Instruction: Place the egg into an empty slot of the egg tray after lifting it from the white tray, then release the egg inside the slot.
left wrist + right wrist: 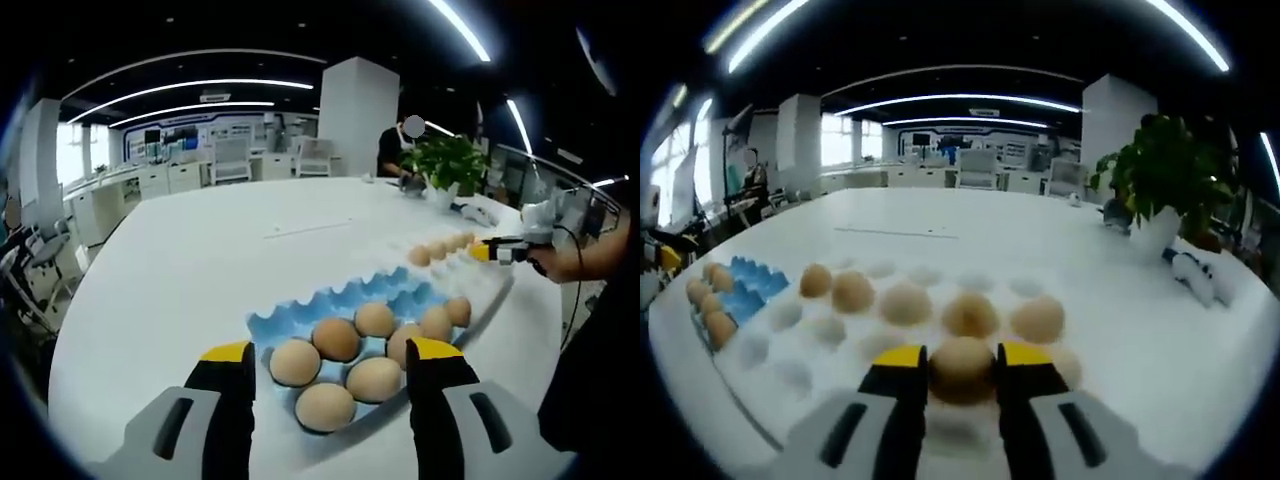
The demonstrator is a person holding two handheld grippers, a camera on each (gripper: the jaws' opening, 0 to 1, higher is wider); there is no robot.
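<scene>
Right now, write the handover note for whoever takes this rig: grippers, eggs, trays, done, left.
Left gripper: open, hovering over the blue egg tray, which holds several eggs.
Right gripper: jaws closed around an egg at the white tray, where five more eggs sit in a row.
Done: egg gripped.
Left: lift it, carry it to an empty slot of the blue egg tray, release.

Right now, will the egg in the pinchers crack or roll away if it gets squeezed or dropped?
Probably yes to both. The egg is thin-shelled, so the right gripper closed on it should press gently. It is round and smooth, so it would likely roll unless set in a white tray hollow.
</scene>
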